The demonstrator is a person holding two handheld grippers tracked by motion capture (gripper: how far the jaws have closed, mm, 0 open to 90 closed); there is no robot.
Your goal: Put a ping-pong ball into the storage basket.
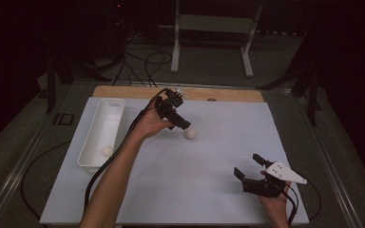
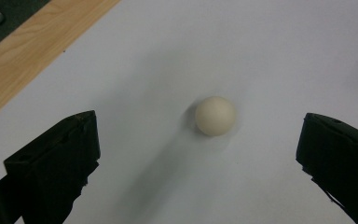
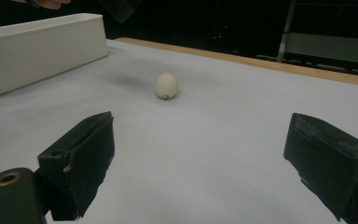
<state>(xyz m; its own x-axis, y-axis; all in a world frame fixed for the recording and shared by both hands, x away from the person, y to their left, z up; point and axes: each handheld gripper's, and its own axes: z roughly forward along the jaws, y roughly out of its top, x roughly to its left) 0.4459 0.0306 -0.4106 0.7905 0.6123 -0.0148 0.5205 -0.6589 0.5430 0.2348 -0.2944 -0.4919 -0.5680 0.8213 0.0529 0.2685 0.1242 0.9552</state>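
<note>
Dark floor and a tangle of black cables (image 1: 142, 66) surround our bench (image 1: 218, 156), which carries a white sheet with a strip of bare wood showing along its far edge. Behind it stands one pale metal frame (image 1: 209, 33) on two legs.

We count two cream balls. One ball (image 1: 190, 134) lies loose on the white sheet, a little past the middle of the bench. The second ball (image 1: 107, 151) sits inside the single white tray (image 1: 116, 105), near its closer end; the tray lies lengthwise along the left side of the sheet.

We hold two tools. Our left tool (image 1: 183, 124) hovers just beside the loose ball, on its left, tilted down toward it. In the left gripper view its jaws stand wide apart with the ball (image 2: 216, 115) lying between them on the sheet, touching neither. Our right tool (image 1: 249, 166) rests low near the front right corner, well apart from both balls, its jaws also spread wide and holding nothing. In the right gripper view the loose ball (image 3: 166, 86) lies ahead across bare sheet, with the tray (image 3: 42, 51) off to the left.

Nothing stands between either tool and the loose ball.
</note>
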